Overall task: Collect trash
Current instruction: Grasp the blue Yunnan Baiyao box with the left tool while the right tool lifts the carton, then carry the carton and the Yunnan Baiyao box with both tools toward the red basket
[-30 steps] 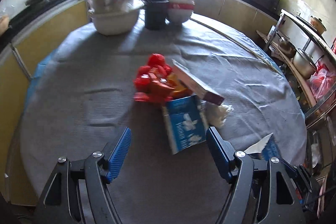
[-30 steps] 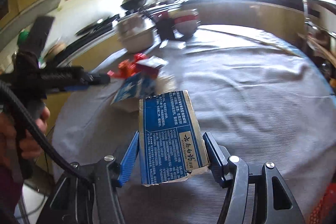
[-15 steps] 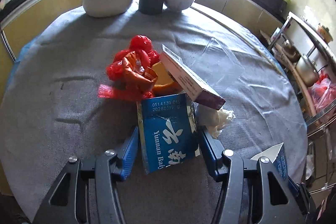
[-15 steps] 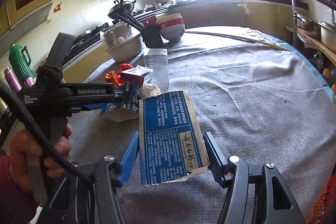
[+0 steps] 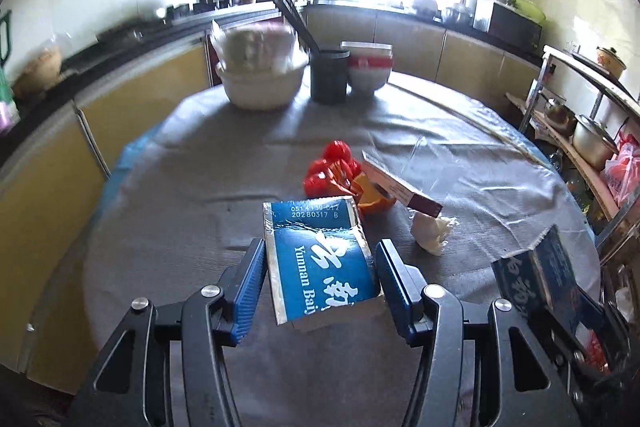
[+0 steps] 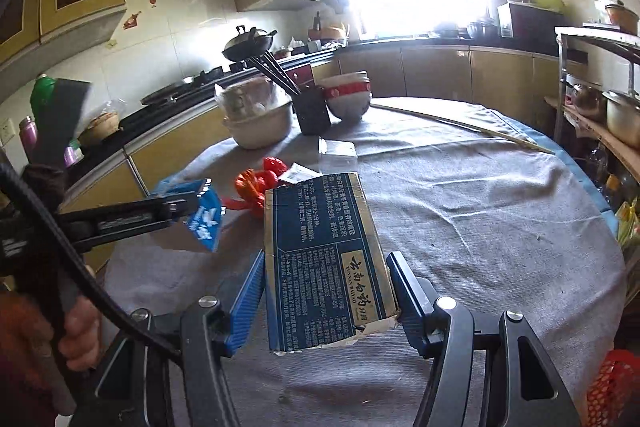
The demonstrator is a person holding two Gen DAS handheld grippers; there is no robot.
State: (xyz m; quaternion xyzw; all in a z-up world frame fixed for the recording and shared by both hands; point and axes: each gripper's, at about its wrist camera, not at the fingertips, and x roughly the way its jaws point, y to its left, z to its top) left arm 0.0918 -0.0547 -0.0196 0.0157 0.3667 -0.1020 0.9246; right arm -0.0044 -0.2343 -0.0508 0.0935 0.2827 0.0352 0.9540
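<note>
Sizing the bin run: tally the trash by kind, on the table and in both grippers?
Blue boxes: 2, one in the left gripper, one in the right gripper
Red plastic bag: 1
Maroon-ended box: 1
Crumpled tissue: 1
Clear plastic box: 1
Total: 6

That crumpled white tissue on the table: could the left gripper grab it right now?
Probably not yet. The left gripper is shut on a blue packet, so its jaws are full. The path to the white tissue looks clear otherwise.
</note>
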